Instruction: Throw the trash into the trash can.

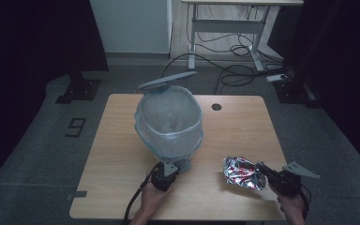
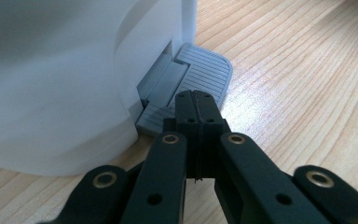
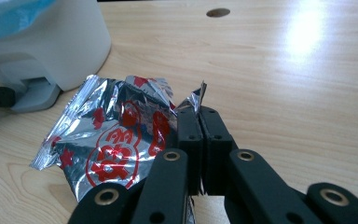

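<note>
The right gripper point(image 3: 196, 116) is clamping the near corner of a crumpled foil wrapper point(image 3: 116, 140), its jaws pressed together on the thin edge. In the high view the wrapper point(image 1: 242, 172) is sitting at about four o'clock from the pedal bin point(image 1: 168, 123), near the table point(image 1: 117, 154) front edge, and the right gripper point(image 1: 262, 169) is coming at it from three o'clock.

The wrapper is looking very light, thin and crinkly, so it is probably going to flop and swing rather than keep its shape; the slick foil could slide out of a shallow pinch (a deeper bite on a folded seam would hold better). It is not fragile, so a firm squeeze is doing no harm.

The left gripper point(image 2: 196, 100) is closed with nothing between its jaws, its tip resting on the bin's grey pedal point(image 2: 200, 74) at the bin's six o'clock, and the lid point(image 1: 166, 80) is standing raised at twelve o'clock.
</note>
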A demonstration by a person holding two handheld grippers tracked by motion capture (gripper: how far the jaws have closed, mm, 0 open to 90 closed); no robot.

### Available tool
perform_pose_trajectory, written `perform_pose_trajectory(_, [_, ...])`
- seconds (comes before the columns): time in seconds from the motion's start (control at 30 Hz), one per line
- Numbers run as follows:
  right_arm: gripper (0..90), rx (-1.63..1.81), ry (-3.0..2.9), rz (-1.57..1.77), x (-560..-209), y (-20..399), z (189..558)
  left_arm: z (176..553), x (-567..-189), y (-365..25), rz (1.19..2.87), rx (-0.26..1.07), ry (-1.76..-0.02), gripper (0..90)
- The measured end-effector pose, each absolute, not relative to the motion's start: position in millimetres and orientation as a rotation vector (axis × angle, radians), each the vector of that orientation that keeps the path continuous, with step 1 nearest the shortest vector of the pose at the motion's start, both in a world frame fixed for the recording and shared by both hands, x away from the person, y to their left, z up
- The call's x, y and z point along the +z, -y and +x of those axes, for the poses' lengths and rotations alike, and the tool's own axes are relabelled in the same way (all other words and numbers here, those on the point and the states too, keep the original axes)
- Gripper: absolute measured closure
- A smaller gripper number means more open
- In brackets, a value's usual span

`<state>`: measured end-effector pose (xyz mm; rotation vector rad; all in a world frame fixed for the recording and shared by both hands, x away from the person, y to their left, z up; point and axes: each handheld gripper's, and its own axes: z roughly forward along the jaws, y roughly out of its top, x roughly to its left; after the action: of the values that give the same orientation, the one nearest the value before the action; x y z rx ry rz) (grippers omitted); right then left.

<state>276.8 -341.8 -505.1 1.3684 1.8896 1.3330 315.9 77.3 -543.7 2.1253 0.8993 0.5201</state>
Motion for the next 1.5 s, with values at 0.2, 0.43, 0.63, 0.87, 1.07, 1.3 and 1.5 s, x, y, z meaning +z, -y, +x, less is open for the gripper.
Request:
perform_pose_trajectory(0.2, [87.9,1.346,-1.876,1.357,-500.5,342.8,276.2,316.4,-543.5,-77.5,2.128,0.517,-0.895,90.0])
perform_pose_trajectory(0.43, [87.9,1.365,-1.852,1.348,-492.8,343.8,274.4,316.1,-543.6,-77.2,2.129,0.521,-0.893,90.0])
perform_pose_trajectory(0.63, [87.9,1.397,-1.828,1.329,-481.9,342.1,271.9,316.2,-543.6,-77.3,2.129,0.521,-0.891,90.0])
perform_pose_trajectory(0.87, [88.0,1.414,-1.823,1.309,-474.2,337.3,273.1,316.1,-544.6,-78.8,2.119,0.515,-0.890,90.0])
perform_pose_trajectory(1.07, [88.0,1.427,-1.811,1.303,-469.6,336.5,273.7,316.1,-544.1,-78.0,2.124,0.518,-0.891,90.0])
perform_pose_trajectory(1.3, [88.1,1.441,-1.796,1.293,-462.9,337.1,272.7,315.5,-544.5,-77.6,2.123,0.526,-0.890,90.0])
perform_pose_trajectory(1.5, [88.1,1.454,-1.778,1.270,-454.6,337.7,272.2,315.3,-544.5,-77.5,2.124,0.529,-0.888,90.0])
